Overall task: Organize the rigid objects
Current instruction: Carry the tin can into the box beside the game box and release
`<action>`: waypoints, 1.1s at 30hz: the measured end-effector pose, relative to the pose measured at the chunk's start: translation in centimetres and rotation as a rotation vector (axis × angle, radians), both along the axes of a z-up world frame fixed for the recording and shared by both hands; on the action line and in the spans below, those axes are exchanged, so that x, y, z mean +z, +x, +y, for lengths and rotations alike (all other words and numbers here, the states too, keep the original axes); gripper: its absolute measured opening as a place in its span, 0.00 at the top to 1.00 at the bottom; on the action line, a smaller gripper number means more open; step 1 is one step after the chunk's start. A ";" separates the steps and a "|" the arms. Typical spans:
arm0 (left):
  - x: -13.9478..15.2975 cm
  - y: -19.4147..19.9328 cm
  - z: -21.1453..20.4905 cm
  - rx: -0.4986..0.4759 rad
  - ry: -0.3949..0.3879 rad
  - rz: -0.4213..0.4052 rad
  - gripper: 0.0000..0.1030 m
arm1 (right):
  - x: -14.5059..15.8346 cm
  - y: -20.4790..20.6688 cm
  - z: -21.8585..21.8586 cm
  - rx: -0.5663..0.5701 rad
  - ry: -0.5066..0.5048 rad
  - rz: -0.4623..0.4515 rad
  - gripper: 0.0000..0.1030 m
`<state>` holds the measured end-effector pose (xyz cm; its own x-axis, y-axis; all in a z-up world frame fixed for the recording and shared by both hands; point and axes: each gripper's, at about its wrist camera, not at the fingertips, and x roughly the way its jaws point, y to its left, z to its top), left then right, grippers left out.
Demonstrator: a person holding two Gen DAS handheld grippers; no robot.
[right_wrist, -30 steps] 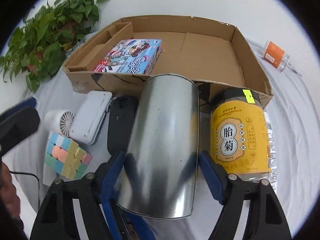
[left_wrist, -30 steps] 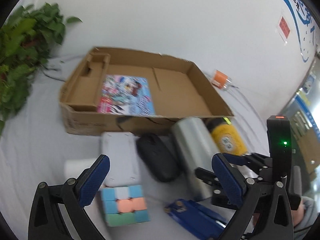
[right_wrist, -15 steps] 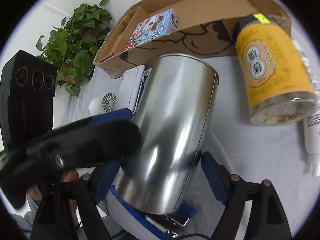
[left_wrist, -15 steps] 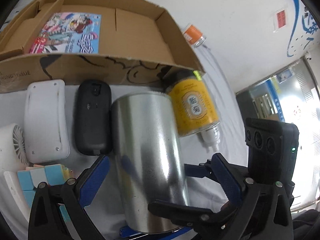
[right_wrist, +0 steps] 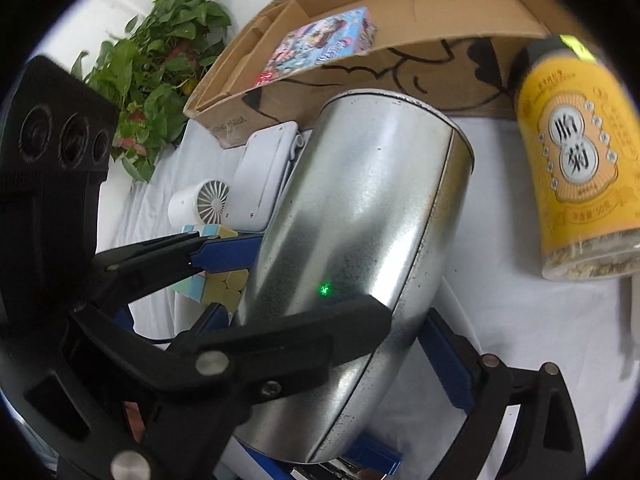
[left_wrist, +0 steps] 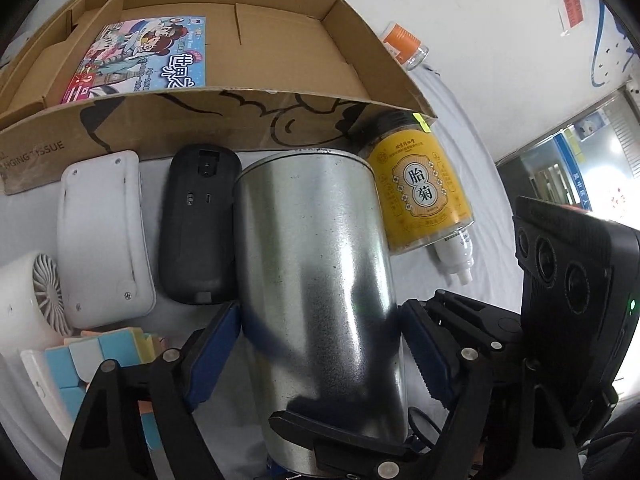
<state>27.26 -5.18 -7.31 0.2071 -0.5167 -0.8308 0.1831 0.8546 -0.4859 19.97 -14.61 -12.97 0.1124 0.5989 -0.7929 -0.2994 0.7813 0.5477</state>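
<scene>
Tin [left_wrist: 316, 280] lies on its side, centre frame, mouth toward the box [left_wrist: 200, 128] at 12 o'clock, jar [left_wrist: 420, 188] at 2. Left gripper [left_wrist: 320, 344] and right gripper [right_wrist: 328, 344] both straddle its lower body, pads [left_wrist: 216, 340] at the wall; firm clamp not confirmable. Likely light, stiff, slick, dentable metal: grip mid-body, gently.

The left hand-held gripper [left_wrist: 320, 354] clamps the silver tin [left_wrist: 316, 280]; a yellow jar [left_wrist: 420, 192] lies just beside it.

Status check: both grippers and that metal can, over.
Left gripper and right gripper both clamped on shiny cylindrical metal can. Yellow-labelled jar alongside.
</scene>
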 end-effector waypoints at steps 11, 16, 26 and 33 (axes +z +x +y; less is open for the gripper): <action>2.1 -3.5 2.2 0.087 -0.136 -0.037 0.23 | 3.0 -2.1 -0.5 0.074 -0.088 -0.184 0.17; 1.5 -3.5 1.8 0.089 -0.132 -0.024 0.26 | 3.0 -2.2 0.3 0.064 -0.105 -0.195 0.17; 0.0 -2.2 -0.1 0.068 -0.093 0.044 0.23 | 0.8 -1.8 -1.3 -0.002 -0.048 -0.090 0.17; 5.4 -2.7 0.1 0.076 -0.094 -0.104 0.27 | 2.8 -2.5 -1.3 -0.028 -0.042 -0.136 0.17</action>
<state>24.59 -5.12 -1.90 0.3306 -0.5709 -0.7515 0.1730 0.8194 -0.5465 17.49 -15.91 -10.19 0.2370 0.5606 -0.7934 -0.3465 0.8118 0.4700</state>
